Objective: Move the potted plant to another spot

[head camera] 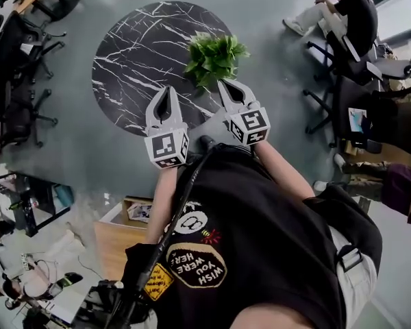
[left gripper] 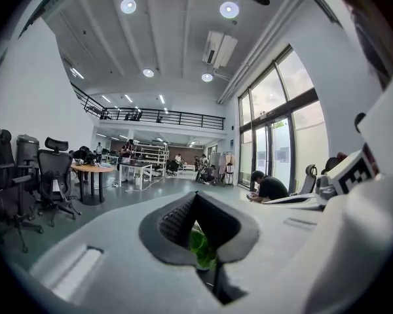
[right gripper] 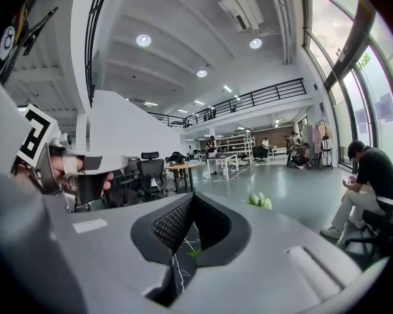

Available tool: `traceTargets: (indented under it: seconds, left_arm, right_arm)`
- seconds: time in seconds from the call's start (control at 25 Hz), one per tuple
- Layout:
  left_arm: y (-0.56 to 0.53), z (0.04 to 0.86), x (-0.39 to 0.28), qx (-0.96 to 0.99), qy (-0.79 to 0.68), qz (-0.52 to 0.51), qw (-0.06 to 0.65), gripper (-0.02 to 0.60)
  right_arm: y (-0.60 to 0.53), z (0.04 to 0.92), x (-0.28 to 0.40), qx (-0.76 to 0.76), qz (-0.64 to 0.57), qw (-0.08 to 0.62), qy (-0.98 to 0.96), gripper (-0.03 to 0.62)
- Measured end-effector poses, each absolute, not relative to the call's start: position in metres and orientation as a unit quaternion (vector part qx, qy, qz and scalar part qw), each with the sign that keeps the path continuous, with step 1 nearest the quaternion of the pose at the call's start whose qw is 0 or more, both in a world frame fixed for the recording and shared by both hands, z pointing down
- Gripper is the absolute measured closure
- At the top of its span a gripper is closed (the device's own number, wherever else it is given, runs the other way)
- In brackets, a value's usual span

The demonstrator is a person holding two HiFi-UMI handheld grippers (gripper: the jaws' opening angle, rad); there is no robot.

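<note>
Locate the potted plant (head camera: 214,57) just beyond the fingertips of the right gripper (head camera: 225,86) and ahead of, off to the right of, the fingertips of the left gripper (head camera: 166,93), touching neither; find it standing on the round marble table (head camera: 137,53), close to the rim on the right gripper's side; read both pairs of fingers as pressed together at the tips, clamped on nothing, with only leaves and tabletop showing through the gap behind the pads; do not approach in this state, at the risk of shoving or tipping the pot with shut fingers instead of straddling it; open both before closing in; treat the pot as hidden beneath the foliage; avoid gripping leaves alone, for fear of tearing or a dropped plant; guard against a sideways nudge so near the rim, probably enough to send the pot off the table; during any carry, keep well clear of the seated person (head camera: 356,16) beyond the right fingers.
</note>
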State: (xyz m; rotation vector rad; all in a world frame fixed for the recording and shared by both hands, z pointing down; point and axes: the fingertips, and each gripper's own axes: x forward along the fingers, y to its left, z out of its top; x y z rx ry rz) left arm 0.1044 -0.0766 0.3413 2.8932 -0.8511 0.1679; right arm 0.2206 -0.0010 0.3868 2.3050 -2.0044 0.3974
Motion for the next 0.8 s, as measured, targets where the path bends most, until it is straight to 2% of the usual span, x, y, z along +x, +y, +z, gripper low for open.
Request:
traceTargets:
  seconds: [0.8]
  left_arm:
    - [-0.060,0.330,0.092,0.956,-0.283,0.052,0.053,0.578]
  right_arm:
    - [0.005,0.371,0.214,0.750,0.125,0.015,-0.650,0.592]
